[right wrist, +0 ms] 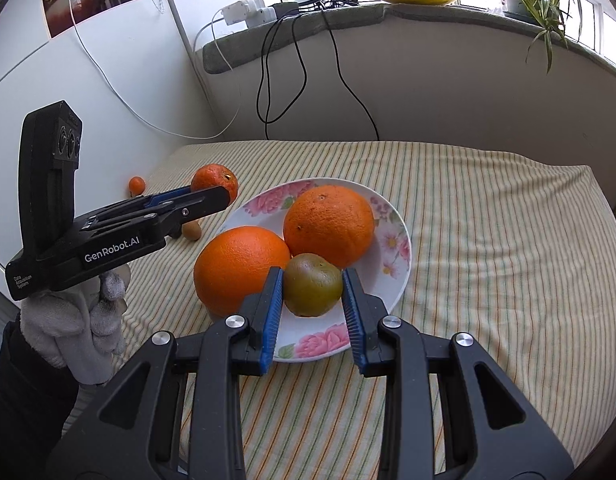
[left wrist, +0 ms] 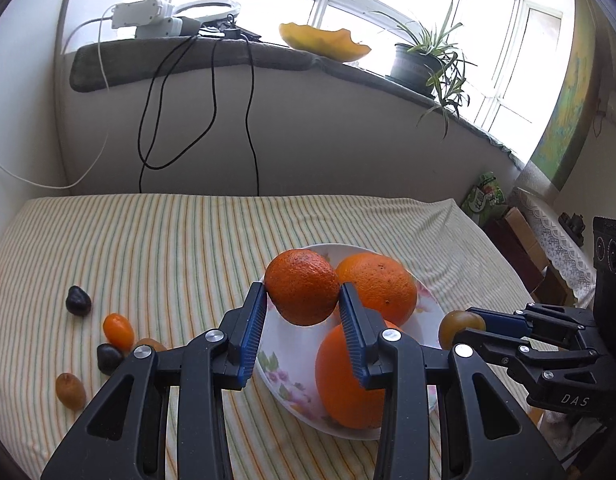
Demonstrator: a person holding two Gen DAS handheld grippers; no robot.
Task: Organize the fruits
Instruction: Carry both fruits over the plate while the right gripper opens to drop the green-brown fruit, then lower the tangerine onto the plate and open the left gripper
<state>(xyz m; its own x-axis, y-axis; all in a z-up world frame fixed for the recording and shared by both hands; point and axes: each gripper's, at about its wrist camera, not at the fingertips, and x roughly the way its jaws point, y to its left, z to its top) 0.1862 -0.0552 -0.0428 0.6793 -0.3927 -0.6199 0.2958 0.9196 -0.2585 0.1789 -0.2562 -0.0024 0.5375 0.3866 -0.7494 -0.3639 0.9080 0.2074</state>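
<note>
Gripping a mandarin [left wrist: 302,287], the left gripper [left wrist: 302,300] hovers above the plate [right wrist: 391,236] (two oranges [right wrist: 329,224] inside); the right gripper [right wrist: 312,292] clamps a greenish fruit [right wrist: 312,289].

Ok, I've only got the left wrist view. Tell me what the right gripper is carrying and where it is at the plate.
Observer: The right gripper is shut on a round greenish-brown fruit at the near part of the plate, in front of two oranges.
Operator: Check the space under it.
Observer: Bare plate shows just in front of the fruit. I cannot tell whether the fruit touches down.
Operator: Report what is holding my gripper.
Observer: A grey-gloved hand holds the left gripper, which is shut on a darker orange.
</note>
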